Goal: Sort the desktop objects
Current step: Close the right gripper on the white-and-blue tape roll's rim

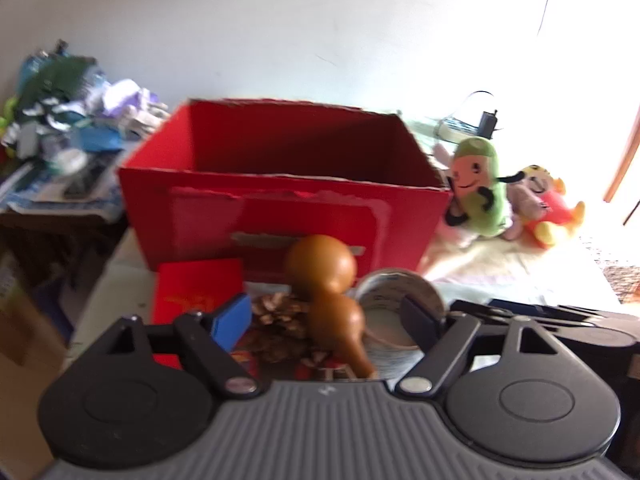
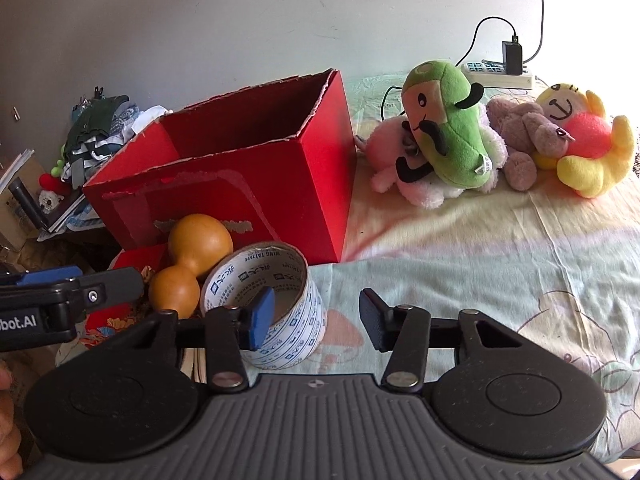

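Note:
A brown wooden gourd [image 1: 320, 268] stands upright between the fingers of my left gripper [image 1: 326, 320], which is open, and neither pad touches it. Beside the gourd lie a pine cone [image 1: 280, 320] and a roll of printed white tape [image 1: 400, 292]. In the right wrist view my right gripper [image 2: 316, 322] is open around the near wall of the tape roll [image 2: 292, 280]. Its blue pad sits at the roll's hole and its black pad stands clear to the right. The gourd [image 2: 198, 246] leans against the roll, and the left gripper's fingers [image 2: 116, 286] reach in from the left.
An open red cardboard box [image 1: 280, 208] [image 2: 240, 184] stands just behind the objects. A small red packet [image 1: 192, 292] lies at its foot. Plush toys [image 2: 448, 128] and a power strip [image 2: 500, 74] sit at the back right. Clutter [image 1: 68, 120] is piled at the left.

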`<state>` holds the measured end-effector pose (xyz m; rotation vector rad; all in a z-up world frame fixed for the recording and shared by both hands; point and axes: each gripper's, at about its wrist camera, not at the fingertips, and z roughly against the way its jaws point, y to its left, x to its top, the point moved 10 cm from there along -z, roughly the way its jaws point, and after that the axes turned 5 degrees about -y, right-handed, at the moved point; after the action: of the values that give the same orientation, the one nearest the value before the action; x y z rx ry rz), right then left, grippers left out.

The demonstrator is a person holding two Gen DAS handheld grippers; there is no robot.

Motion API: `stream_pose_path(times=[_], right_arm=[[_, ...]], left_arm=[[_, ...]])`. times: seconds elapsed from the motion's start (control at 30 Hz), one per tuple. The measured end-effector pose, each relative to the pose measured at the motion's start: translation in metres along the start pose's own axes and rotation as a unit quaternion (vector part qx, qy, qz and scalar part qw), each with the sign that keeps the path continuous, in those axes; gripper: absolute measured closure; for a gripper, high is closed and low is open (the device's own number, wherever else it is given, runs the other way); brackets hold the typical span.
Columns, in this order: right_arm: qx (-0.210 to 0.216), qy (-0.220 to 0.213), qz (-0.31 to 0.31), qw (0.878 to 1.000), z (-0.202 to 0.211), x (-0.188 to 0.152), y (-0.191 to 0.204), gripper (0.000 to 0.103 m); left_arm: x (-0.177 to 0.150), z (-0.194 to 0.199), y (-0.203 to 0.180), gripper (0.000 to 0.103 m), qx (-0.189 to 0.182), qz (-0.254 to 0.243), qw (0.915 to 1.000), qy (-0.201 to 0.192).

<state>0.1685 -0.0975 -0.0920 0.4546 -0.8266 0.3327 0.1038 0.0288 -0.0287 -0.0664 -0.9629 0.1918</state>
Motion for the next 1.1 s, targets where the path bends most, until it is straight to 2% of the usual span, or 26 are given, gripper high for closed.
stream_pose_path(times=[0.03,0.13,0.27,0.43,0.57,0.63,0.67,0.83,0.87,0.9,0.93,1.0,1.1], right_arm=[[0.002,-0.001,-0.003,1.000,-0.003,0.003,-0.002,0.057],[0.013,0.003,-0.008,1.000,-0.015,0.009,-0.005,0.062],[0.020,0.021,-0.004,1.000,-0.034,0.009,-0.008,0.065],[0.057,0.057,-0.015,0.997,-0.053,0.004,-0.002,0.070],[0.063,0.069,-0.011,0.996,-0.062,0.000,-0.001,0.075],[0.072,0.072,-0.021,0.995,-0.059,-0.001,-0.004,0.091],[0.071,0.072,-0.023,0.995,-0.056,0.000,-0.007,0.093],[0.042,0.061,-0.011,0.997,-0.047,-0.001,-0.028,0.096],[0.041,0.059,-0.014,0.997,-0.045,-0.001,-0.032,0.096],[0.042,0.057,-0.019,0.997,-0.044,-0.002,-0.036,0.096],[0.043,0.054,-0.023,0.997,-0.042,-0.002,-0.040,0.095],[0.037,0.044,-0.022,0.998,-0.037,-0.002,-0.046,0.094],[0.016,0.025,-0.019,0.999,-0.028,0.002,-0.058,0.092]], left_arm=[[0.001,-0.005,-0.004,0.033,-0.021,0.008,0.9997,0.010],[-0.001,-0.021,-0.016,0.047,-0.059,0.015,0.9973,0.040],[-0.002,-0.036,-0.024,0.050,-0.038,-0.020,0.9979,0.047],[0.000,-0.034,-0.032,0.056,-0.065,-0.049,0.9949,0.059],[-0.004,-0.040,-0.036,0.058,-0.066,-0.078,0.9921,0.073],[-0.005,-0.040,-0.040,0.058,-0.066,-0.091,0.9911,0.072],[-0.005,-0.041,-0.044,0.059,-0.072,-0.095,0.9901,0.074],[-0.011,-0.046,-0.070,0.062,-0.095,-0.126,0.9840,0.083],[-0.016,-0.050,-0.076,0.066,-0.100,-0.132,0.9818,0.092],[-0.020,-0.054,-0.080,0.079,-0.103,-0.137,0.9798,0.104],[-0.023,-0.057,-0.083,0.083,-0.097,-0.139,0.9797,0.107],[-0.028,-0.063,-0.086,0.090,-0.100,-0.134,0.9792,0.114],[-0.031,-0.065,-0.094,0.091,-0.116,-0.122,0.9783,0.120]])
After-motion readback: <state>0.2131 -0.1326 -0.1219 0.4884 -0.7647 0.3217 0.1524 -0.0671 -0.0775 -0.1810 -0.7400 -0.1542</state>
